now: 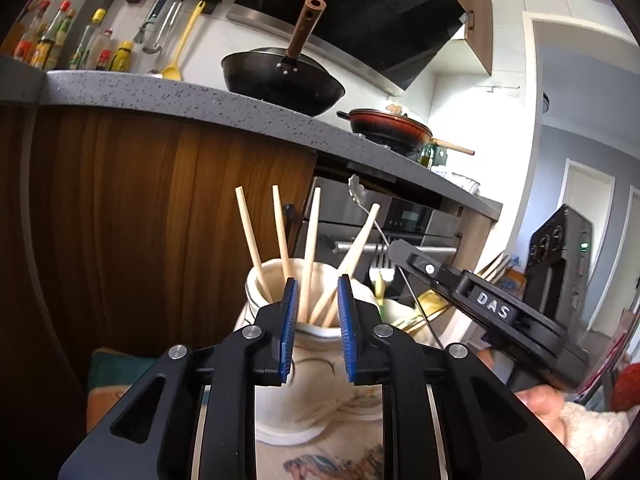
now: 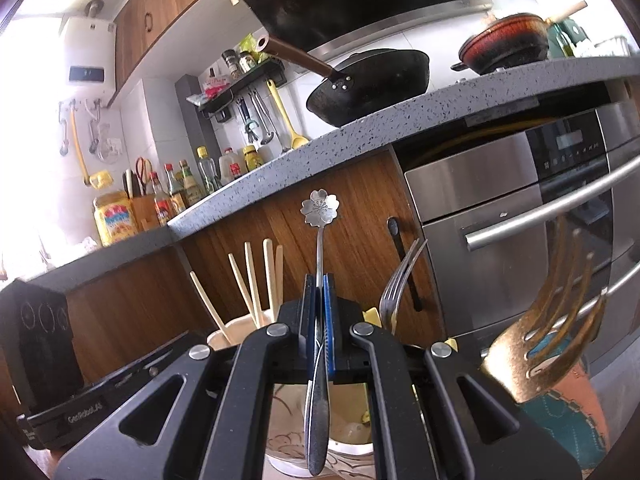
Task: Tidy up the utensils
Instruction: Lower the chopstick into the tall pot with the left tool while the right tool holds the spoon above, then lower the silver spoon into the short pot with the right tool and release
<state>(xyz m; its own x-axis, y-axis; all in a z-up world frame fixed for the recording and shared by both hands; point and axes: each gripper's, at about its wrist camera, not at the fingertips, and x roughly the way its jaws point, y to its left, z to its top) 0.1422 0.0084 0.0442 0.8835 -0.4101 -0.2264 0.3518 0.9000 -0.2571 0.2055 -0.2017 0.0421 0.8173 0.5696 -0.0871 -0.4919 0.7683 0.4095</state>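
Across the upper half of the left wrist view ran a grey speckled countertop (image 1: 168, 92) carrying a black wok (image 1: 280, 76) with a brown handle and, further right, a red pan (image 1: 390, 128); sauce bottles (image 1: 60, 40) crowded the upper left, and a steel oven (image 1: 400, 220) sat below the counter at centre right. In the lower centre stood a cream ceramic jar (image 1: 312, 392) holding several wooden chopsticks (image 1: 310, 248) that leaned apart. The left gripper (image 1: 318, 320) hovered just before the jar's mouth, its blue pads (image 1: 289, 324) spread apart with nothing between them; the chopsticks rose in the gap behind.

In the right wrist view, the right gripper (image 2: 319, 320) sat at lower centre, pressed closed on the stem of a flower-ended metal spoon (image 2: 319, 216), whose blossom end stood upright above the fingers while its bowl hung below them. Left of it the chopsticks (image 2: 256, 280) stuck up from the jar (image 2: 224, 338). Just right stood a silver fork (image 2: 396, 284), tines up, and a gold slotted spoon (image 2: 552, 320) loomed blurred at the right edge, in front of the oven (image 2: 520, 220).
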